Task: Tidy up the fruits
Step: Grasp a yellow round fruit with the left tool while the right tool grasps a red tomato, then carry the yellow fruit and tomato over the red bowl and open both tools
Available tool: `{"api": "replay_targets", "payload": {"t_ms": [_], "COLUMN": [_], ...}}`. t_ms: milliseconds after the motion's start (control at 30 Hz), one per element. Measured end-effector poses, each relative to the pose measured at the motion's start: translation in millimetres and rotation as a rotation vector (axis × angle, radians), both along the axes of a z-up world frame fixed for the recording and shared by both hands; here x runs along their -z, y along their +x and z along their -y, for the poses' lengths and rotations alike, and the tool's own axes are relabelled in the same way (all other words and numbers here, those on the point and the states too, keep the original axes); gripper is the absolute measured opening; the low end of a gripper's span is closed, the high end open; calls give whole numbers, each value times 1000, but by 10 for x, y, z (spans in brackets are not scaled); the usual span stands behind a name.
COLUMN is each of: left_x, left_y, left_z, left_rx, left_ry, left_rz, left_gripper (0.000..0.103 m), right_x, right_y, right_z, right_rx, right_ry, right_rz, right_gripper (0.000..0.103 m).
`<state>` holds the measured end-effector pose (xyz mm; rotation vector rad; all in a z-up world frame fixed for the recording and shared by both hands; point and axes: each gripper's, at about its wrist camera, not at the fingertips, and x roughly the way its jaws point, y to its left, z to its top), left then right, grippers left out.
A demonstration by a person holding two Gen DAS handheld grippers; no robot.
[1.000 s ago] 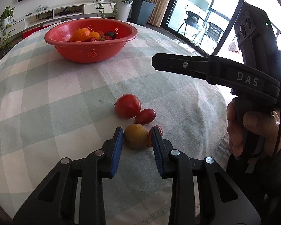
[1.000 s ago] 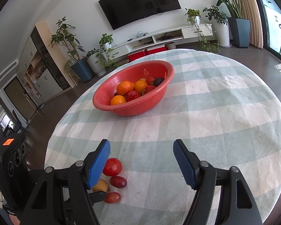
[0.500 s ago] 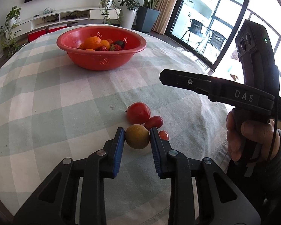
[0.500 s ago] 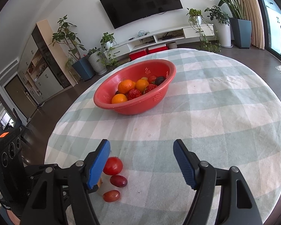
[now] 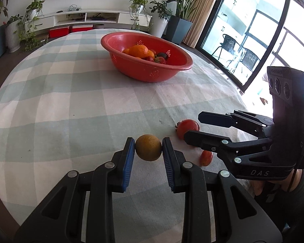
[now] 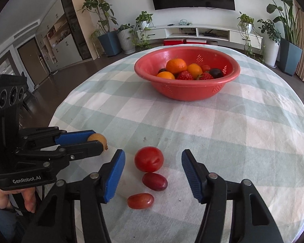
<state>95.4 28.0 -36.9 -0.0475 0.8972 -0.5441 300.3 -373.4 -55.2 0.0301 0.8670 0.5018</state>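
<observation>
My left gripper is shut on a yellow-brown round fruit and holds it above the checked tablecloth; it also shows at the left of the right wrist view. My right gripper is open and low over a red tomato, which sits between its fingers, with two red grapes just behind it. The red bowl stands further back on the table and holds oranges, strawberries and dark fruit. In the left wrist view the right gripper partly hides the tomato.
The round table has a green and white checked cloth. Its near edge lies close below both grippers. Plants, a TV shelf and glass doors stand around the room beyond the table.
My left gripper has shut on the yellow-brown fruit, lifted it off the cloth and moved left. My right gripper has come down and forward over the tomato and grapes.
</observation>
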Motion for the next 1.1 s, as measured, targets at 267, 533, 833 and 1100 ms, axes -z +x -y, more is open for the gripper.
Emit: {"api": "replay_targets", "payload": {"t_ms": [267, 533, 833, 1100], "left_x": [24, 28, -33, -354], "left_y": [10, 9, -3, 117], "left_z": [20, 48, 46, 20], "left_rx": [1, 6, 6, 0], "left_ry": [0, 1, -16, -59], "left_rz": [-2, 2, 22, 70], "left_gripper": [26, 26, 26, 26], "right_x": [88, 89, -102, -396], "right_y": [1, 26, 69, 193], "right_z": [-137, -91, 238, 614], "right_rx": [-49, -37, 68, 186], "right_ry": [-78, -70, 65, 115], "right_rz": [1, -4, 22, 72], "right_gripper": [44, 35, 34, 34]}}
